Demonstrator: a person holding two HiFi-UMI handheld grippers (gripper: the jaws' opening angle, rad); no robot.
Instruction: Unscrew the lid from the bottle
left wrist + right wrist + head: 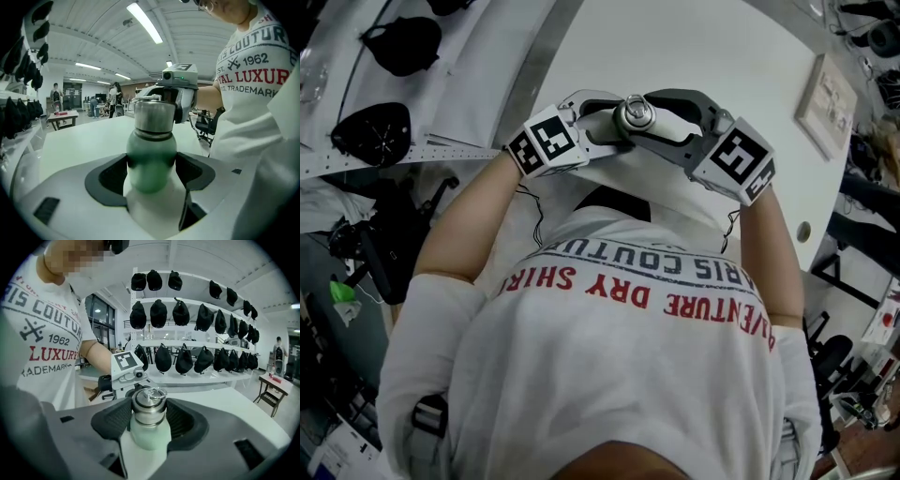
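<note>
A pale green bottle (151, 161) with a steel lid (154, 119) is held up in front of the person's chest, above the white table (712, 47). My left gripper (150, 171) is shut on the green body, with its dark pads against both sides. My right gripper (149, 416) is shut on the steel lid (149, 409), whose ring handle lies on top. In the head view the lid (636, 114) shows from above between the left gripper (598, 127) and the right gripper (670, 127), which meet from opposite sides. The bottle's lower body is hidden.
A shelf rack of black caps (187, 315) stands behind the table. A framed card (825, 103) lies at the table's far right. Black caps (375, 131) and cables lie on a bench at the left. Office chairs (206, 124) and other people stand far off.
</note>
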